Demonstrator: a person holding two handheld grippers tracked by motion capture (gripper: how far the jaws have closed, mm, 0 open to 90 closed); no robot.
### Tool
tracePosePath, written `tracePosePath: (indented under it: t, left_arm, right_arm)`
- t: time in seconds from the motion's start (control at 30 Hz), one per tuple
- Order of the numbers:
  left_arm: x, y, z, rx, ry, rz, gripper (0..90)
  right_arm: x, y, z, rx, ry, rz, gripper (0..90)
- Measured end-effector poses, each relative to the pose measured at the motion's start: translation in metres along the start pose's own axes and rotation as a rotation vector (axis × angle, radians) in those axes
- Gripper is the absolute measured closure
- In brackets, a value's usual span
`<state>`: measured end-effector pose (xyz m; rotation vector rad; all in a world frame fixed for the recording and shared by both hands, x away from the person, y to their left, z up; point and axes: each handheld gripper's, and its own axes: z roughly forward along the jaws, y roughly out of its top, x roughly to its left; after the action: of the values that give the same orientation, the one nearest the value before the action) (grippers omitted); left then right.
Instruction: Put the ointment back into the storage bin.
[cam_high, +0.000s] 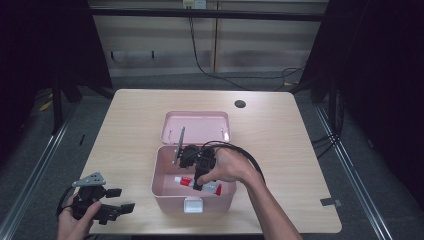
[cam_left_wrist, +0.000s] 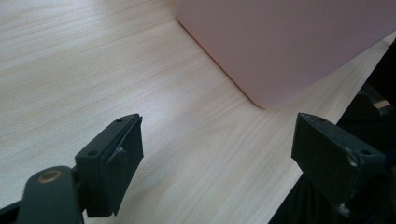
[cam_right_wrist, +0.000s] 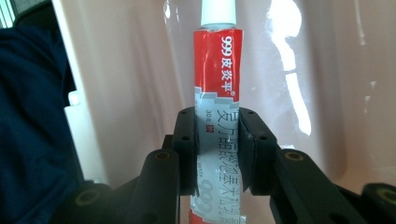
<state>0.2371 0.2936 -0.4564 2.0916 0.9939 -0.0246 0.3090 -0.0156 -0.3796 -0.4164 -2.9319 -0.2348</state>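
A pink box (cam_high: 170, 197) stands open near the table's front edge, its lid (cam_high: 196, 126) tipped back behind it. Inside the box lies a red and silver ointment tube (cam_high: 192, 182) with a white cap. My right gripper (cam_high: 200, 184) reaches down into the box and is shut on the tube. In the right gripper view the tube (cam_right_wrist: 218, 88) stands between the two pads, cap pointing away, against the box's pink inner wall (cam_right_wrist: 130, 84). My left gripper (cam_high: 122, 200) rests open on the table left of the box; its view shows the box's outer corner (cam_left_wrist: 280, 46) ahead.
A light wooden table (cam_high: 280, 145) with a round cable hole (cam_high: 240, 104) at the back right. A white latch (cam_high: 193, 204) sits on the box's front. Dark floor and cables surround the table, and a piece of tape (cam_high: 330, 202) marks its right edge.
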Motion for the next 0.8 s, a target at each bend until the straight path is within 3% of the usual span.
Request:
tracePosePath:
  t: [0.33, 0.8]
  left_arm:
    - [0.000, 0.000, 0.000, -0.001, 0.000, -0.001, 16.5]
    - [0.000, 0.000, 0.000, -0.001, -0.002, -0.002, 16.8]
  right_arm:
    - [0.000, 0.006, 0.015, 0.028, 0.023, -0.038, 71.2]
    - [-0.002, 0.005, 0.033, 0.035, 0.063, -0.038, 71.1]
